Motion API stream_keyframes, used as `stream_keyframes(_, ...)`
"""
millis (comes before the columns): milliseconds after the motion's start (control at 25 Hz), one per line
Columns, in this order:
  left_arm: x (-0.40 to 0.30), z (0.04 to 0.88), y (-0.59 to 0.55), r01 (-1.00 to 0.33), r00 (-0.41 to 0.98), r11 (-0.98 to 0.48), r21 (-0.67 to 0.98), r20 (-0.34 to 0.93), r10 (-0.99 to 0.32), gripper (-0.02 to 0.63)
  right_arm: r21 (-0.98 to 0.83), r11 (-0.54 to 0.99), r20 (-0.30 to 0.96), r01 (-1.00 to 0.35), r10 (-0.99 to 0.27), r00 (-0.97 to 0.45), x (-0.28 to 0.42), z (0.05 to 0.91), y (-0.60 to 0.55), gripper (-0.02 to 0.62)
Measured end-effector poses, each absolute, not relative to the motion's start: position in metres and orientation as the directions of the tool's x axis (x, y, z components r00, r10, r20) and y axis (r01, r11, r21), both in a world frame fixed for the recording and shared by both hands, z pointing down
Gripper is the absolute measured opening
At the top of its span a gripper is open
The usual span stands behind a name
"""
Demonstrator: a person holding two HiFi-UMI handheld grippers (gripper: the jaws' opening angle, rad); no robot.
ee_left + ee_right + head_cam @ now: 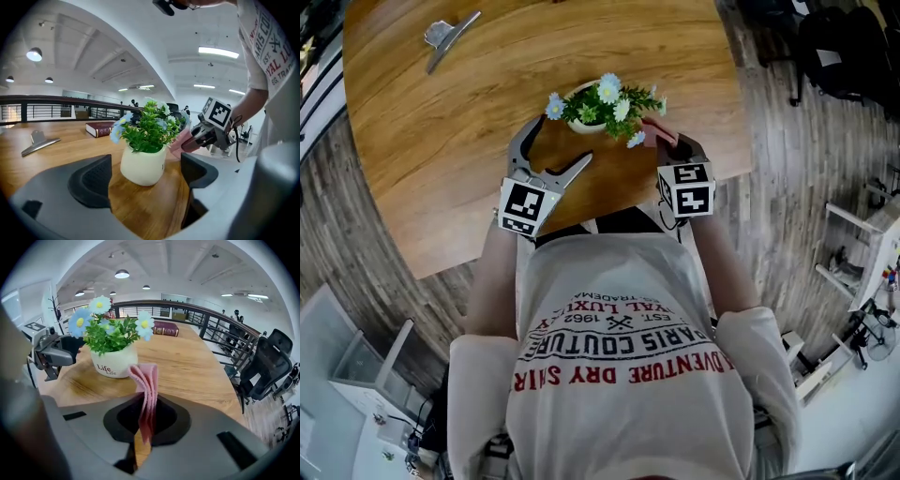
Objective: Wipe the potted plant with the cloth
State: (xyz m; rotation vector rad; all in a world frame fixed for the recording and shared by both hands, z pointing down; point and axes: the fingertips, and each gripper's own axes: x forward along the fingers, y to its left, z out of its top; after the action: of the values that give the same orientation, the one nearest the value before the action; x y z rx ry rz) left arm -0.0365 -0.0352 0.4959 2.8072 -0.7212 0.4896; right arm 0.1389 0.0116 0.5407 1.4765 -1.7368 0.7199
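Observation:
A small white pot [584,124] of green leaves with blue and white flowers [609,97] stands near the front edge of the round wooden table [431,159]. My left gripper [555,148] is open just left of the pot. In the left gripper view the pot [142,164] sits a little ahead of the wide jaws, untouched. My right gripper [664,139] is at the plant's right side, shut on a folded pink cloth [653,129]. In the right gripper view the cloth [146,387] sticks up from the jaws, short of the pot [115,363].
A metal clip [448,36] lies at the table's far left. A maroon book [165,328] lies farther back on the table. The table's front edge is close to the person's body. A black office chair [268,365] and a railing stand beyond the table.

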Motion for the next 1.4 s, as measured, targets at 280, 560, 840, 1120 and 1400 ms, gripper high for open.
stream_keyframes(280, -0.005, 0.51, -0.058, -0.403, 0.841, -0.915, 0.021, 0.402, -0.361, 0.486, -0.009, 0.199, 0.819, -0.98, -0.561, -0.122, 0.162, 0.55, -0.01, 0.037)
stream_keyframes(560, 0.012, 0.526, -0.071, -0.297, 0.855, -0.955, -0.004, 0.445, -0.267, 0.527, -0.036, 0.288, 0.81, -0.957, -0.552, -0.197, 0.159, 0.557, -0.027, 0.037)
stream_keyframes(840, 0.031, 0.535, -0.065, -0.129, 0.864, -0.992, -0.001, 0.49, -0.113, 0.545, -0.035, 0.311, 0.818, -0.95, -0.538, -0.206, 0.158, 0.56, -0.037, 0.037)
stream_keyframes(1120, 0.044, 0.543, -0.065, -0.064, 0.847, -0.998, 0.011, 0.529, -0.048, 0.543, -0.043, 0.298, 0.821, -0.954, -0.533, -0.203, 0.16, 0.562, -0.038, 0.037)
stream_keyframes(1400, 0.047, 0.549, -0.065, -0.06, 0.822, -0.998, 0.004, 0.568, -0.048, 0.541, -0.049, 0.278, 0.824, -0.959, -0.532, -0.196, 0.162, 0.564, -0.034, 0.037)
